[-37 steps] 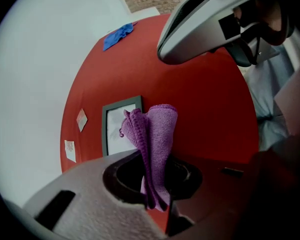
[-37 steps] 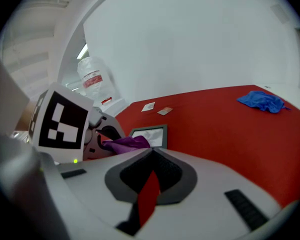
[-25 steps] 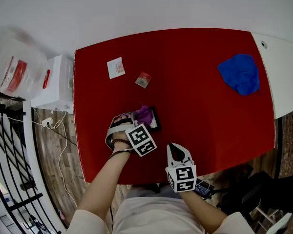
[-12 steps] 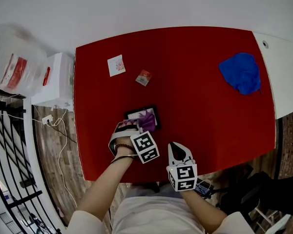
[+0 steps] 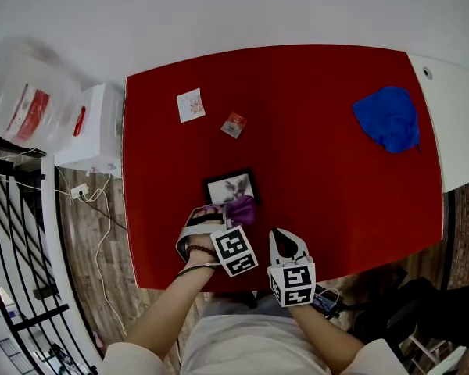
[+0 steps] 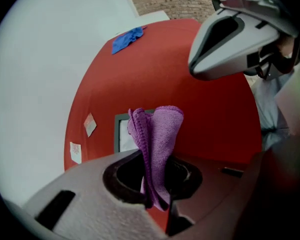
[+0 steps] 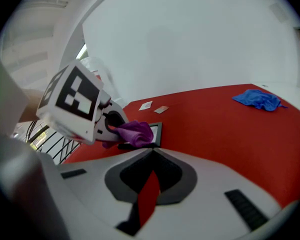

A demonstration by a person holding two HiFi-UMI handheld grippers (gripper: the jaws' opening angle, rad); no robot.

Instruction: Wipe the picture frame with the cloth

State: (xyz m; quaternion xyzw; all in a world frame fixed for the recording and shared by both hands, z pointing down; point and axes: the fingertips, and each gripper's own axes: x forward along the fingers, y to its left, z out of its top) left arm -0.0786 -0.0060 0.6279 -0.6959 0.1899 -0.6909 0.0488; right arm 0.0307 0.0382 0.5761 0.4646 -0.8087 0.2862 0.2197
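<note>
My left gripper (image 5: 223, 212) is pinched tight on the purple cloth (image 5: 243, 208), which sticks out past the jaws in a folded lump. The picture frame (image 5: 230, 186) lies flat on the red table (image 5: 336, 194), a bit left of the middle of the head view. The cloth sits at its lower right corner, but I can't tell if it presses down. My right gripper (image 5: 279, 237) is closed on nothing, lower down near the table edge. To wipe well, I think I should push the cloth down softly and slide it slowly toward the frame's upper left corner. The frame may slip, so the right gripper could hold it.
</note>
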